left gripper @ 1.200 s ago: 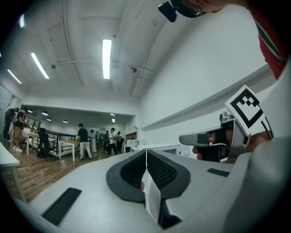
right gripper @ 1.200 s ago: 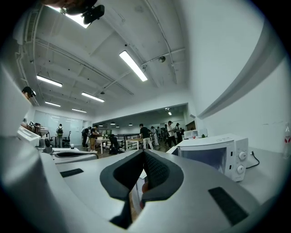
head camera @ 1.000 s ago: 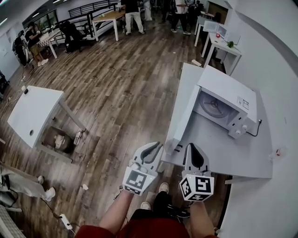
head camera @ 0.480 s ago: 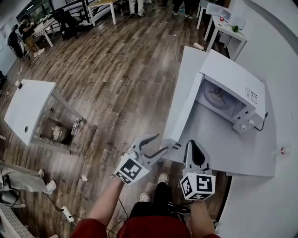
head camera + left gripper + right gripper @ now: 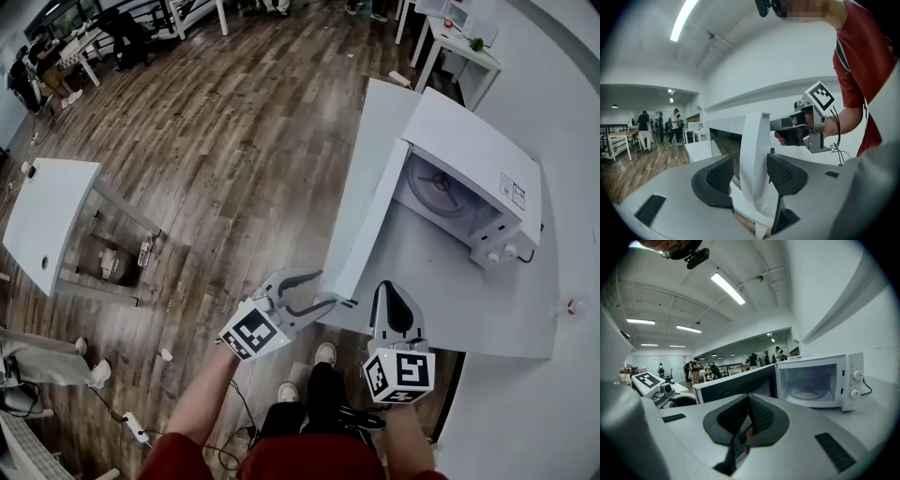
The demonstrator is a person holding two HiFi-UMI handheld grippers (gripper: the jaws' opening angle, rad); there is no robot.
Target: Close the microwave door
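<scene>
The white microwave (image 5: 469,178) stands on a white table (image 5: 450,300) against the wall. Its door (image 5: 370,225) is swung wide open toward me. My left gripper (image 5: 326,288) is at the door's free end; its jaws have just been opening. In the left gripper view the door's edge (image 5: 754,140) stands between the two pads (image 5: 723,176), which do not press on it. My right gripper (image 5: 389,292) hovers over the table's near edge, shut on nothing. The right gripper view shows the dark inner face of the door (image 5: 736,383) and the cavity with its turntable (image 5: 808,392).
The wall runs close along the right of the table. A white desk (image 5: 47,220) stands on the wooden floor at the left. A small white table (image 5: 459,56) sits beyond the microwave. People and tables are far back in the room.
My left gripper has gone from shut to wide open. It has swung left and down, so its jaws now straddle the door's free edge. The right gripper has sunk slightly.
</scene>
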